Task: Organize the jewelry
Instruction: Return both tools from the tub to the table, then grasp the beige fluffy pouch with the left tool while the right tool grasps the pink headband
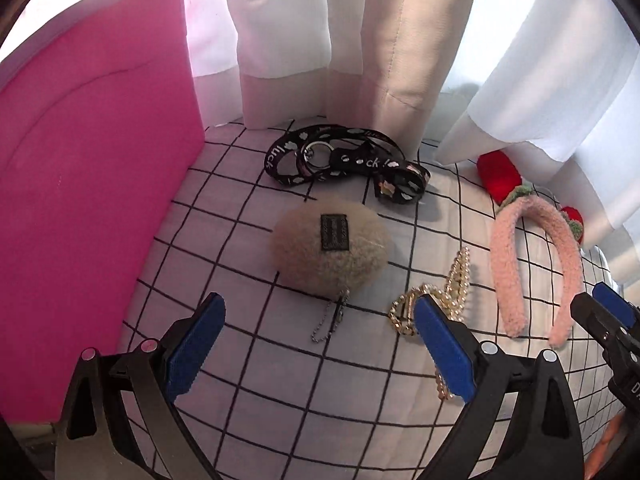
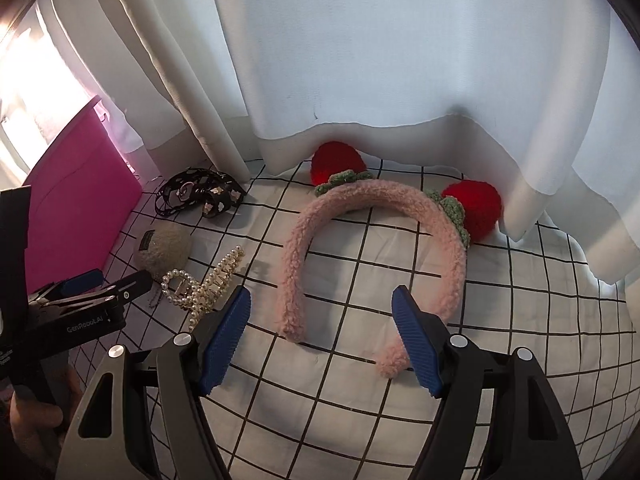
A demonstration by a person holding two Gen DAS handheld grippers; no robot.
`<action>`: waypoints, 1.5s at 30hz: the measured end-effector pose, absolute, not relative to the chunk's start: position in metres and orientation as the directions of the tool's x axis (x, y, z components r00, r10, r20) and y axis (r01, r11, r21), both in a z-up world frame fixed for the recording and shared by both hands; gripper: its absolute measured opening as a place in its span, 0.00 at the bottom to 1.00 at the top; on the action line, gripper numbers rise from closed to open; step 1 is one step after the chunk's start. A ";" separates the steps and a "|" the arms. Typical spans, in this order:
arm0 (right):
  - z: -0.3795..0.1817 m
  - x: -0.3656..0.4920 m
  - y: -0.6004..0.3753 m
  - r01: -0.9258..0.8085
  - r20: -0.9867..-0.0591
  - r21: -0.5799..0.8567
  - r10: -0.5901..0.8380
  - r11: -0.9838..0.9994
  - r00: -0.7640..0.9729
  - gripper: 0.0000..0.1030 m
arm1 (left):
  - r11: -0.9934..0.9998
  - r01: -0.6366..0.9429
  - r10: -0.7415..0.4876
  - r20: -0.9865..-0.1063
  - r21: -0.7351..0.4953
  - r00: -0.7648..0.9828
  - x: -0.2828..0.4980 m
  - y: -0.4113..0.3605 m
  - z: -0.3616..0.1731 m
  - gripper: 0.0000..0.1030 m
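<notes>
Black tongs point(image 2: 322, 340) – ribbed blue pads point(image 2: 224, 344), silver screws

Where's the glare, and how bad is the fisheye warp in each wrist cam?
Left wrist: backlit curtain blows out top centre, washing the pink box rim; tablecloth grid lines bow strongly. Right wrist: blown-out patch upper left only; pink headband evenly lit with a soft shadow; grid curves toward the edges; dark vignette corners in both.

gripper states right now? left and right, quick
Left gripper: open, empty, above the beige plush keychain.
Right gripper: open, empty, over the pink headband.
</notes>
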State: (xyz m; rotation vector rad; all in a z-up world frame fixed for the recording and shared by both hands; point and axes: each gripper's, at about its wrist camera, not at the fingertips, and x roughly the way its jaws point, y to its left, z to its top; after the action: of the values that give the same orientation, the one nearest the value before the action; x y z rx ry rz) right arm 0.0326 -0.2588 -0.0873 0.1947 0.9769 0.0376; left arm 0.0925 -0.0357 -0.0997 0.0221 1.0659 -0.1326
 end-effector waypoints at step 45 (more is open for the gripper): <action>-0.143 0.110 -0.214 0.132 -0.895 -0.014 -0.071 0.991 0.440 0.17 | 0.971 0.238 -0.112 -0.912 -0.016 0.394 0.153 -0.039 -0.140 0.83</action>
State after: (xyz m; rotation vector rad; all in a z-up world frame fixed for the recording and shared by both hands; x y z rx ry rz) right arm 0.1104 -0.2135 -0.1427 0.0610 1.1079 -0.1262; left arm 0.1531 -0.0387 -0.1396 0.1237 1.1453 -0.2227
